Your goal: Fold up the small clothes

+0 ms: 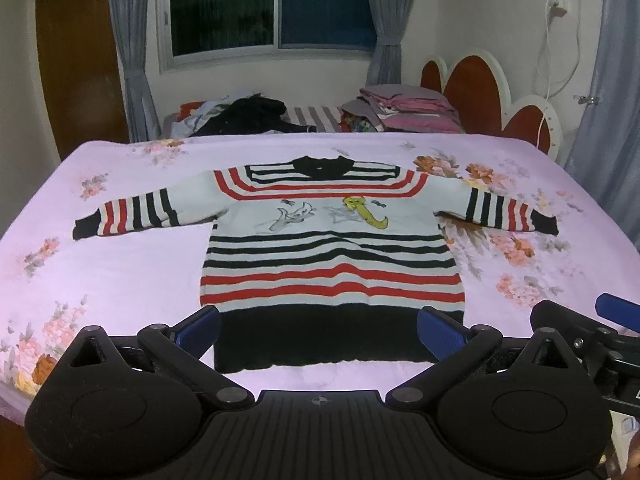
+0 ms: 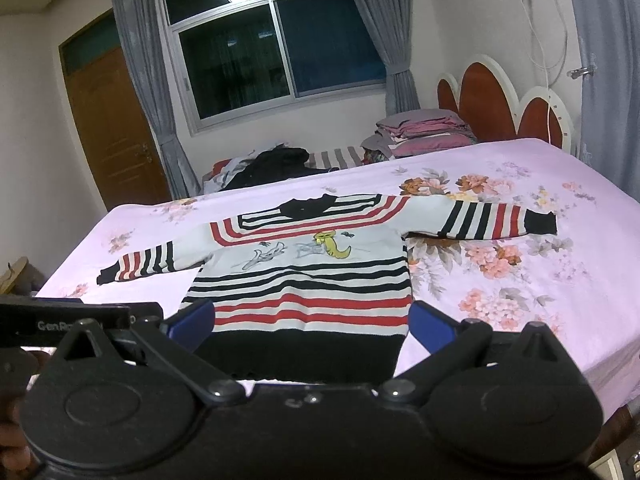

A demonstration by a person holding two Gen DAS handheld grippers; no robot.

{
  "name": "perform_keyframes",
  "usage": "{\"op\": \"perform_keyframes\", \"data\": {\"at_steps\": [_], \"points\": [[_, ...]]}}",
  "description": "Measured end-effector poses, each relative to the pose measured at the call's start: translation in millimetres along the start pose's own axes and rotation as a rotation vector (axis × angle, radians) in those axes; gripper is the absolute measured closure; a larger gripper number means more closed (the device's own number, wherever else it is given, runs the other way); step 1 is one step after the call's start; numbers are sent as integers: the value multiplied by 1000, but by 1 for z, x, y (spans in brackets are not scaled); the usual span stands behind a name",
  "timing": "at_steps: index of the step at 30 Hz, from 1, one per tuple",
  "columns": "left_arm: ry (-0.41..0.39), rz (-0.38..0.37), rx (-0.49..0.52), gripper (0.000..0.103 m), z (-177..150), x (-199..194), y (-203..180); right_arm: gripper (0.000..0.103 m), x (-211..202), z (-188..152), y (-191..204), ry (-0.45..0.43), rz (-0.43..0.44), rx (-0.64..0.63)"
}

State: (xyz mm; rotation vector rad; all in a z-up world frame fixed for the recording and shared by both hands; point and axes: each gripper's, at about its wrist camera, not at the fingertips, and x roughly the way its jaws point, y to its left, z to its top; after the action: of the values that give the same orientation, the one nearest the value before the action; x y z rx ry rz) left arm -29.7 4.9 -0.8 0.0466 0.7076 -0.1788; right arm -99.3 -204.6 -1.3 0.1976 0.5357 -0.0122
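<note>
None of the folding had been done as far as I could judge: the striped sweater (image 1: pixel 332 248) lay flat and face up on the pink floral bedspread (image 1: pixel 120 272), both sleeves spread out sideways and the black hem band nearest to me, so every fold was left to make. Working from the left, the left sleeve (image 1: pixel 132 216) reached out over bare sheet with nothing lying on it. My left gripper (image 1: pixel 318 330) hovered just short of the hem with its blue fingers (image 1: pixel 200 330) spread wide and nothing between them. My right gripper (image 2: pixel 310 322) sat just beside it, jaws likewise parted and empty, aimed at the same hem. The right sleeve (image 2: pixel 496 216) stretched toward the headboard side, also free. Beyond the bed's far edge I saw a heap of dark clothes (image 1: pixel 244 116), then a stack of folded bedding (image 1: pixel 408 110) further right, both well apart from the sweater. Nothing stood in my way; I reckoned the only nuisance was the two grippers crowding each other at the hem
</note>
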Motion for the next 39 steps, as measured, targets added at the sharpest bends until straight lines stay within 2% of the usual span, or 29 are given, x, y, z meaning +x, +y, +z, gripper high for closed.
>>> {"op": "perform_keyframes", "data": {"at_steps": [39], "points": [[32,26,-20,0,6,18,-1,0,15,-3,-2,12,-3,38]]}}
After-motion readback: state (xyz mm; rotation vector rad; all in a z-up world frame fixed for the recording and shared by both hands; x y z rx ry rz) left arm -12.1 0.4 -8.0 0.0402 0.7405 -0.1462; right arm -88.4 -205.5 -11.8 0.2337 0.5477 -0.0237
